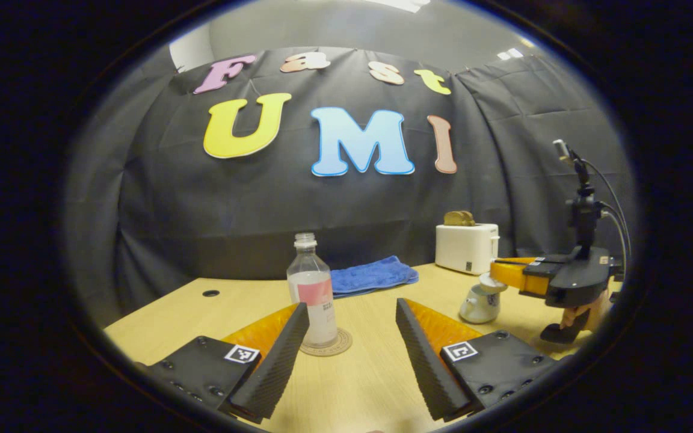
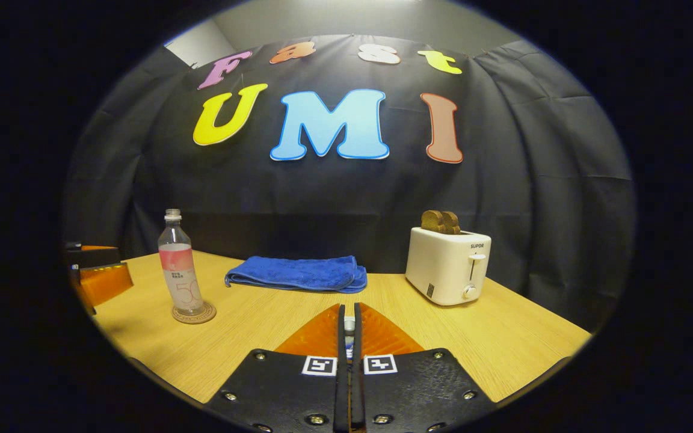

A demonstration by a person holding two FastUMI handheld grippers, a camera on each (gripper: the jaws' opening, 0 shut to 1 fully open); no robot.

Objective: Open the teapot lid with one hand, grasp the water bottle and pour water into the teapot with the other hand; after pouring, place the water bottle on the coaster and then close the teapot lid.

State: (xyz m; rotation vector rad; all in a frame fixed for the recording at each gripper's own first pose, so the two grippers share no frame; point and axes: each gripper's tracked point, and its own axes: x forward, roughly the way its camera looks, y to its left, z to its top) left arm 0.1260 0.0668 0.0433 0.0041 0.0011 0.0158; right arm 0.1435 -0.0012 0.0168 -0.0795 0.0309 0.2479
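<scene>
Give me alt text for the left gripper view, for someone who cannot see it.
The left gripper, open, faces an uncapped water bottle standing on a round coaster on a wooden table. To the right, the right gripper is at the lid of a small white teapot; behind lie a blue towel and a white toaster holding bread.

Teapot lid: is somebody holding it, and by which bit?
Probably yes: the right gripper has its fingers pinched on a small white piece, likely the knob of the teapot lid. The left gripper is open and holds nothing.
</scene>
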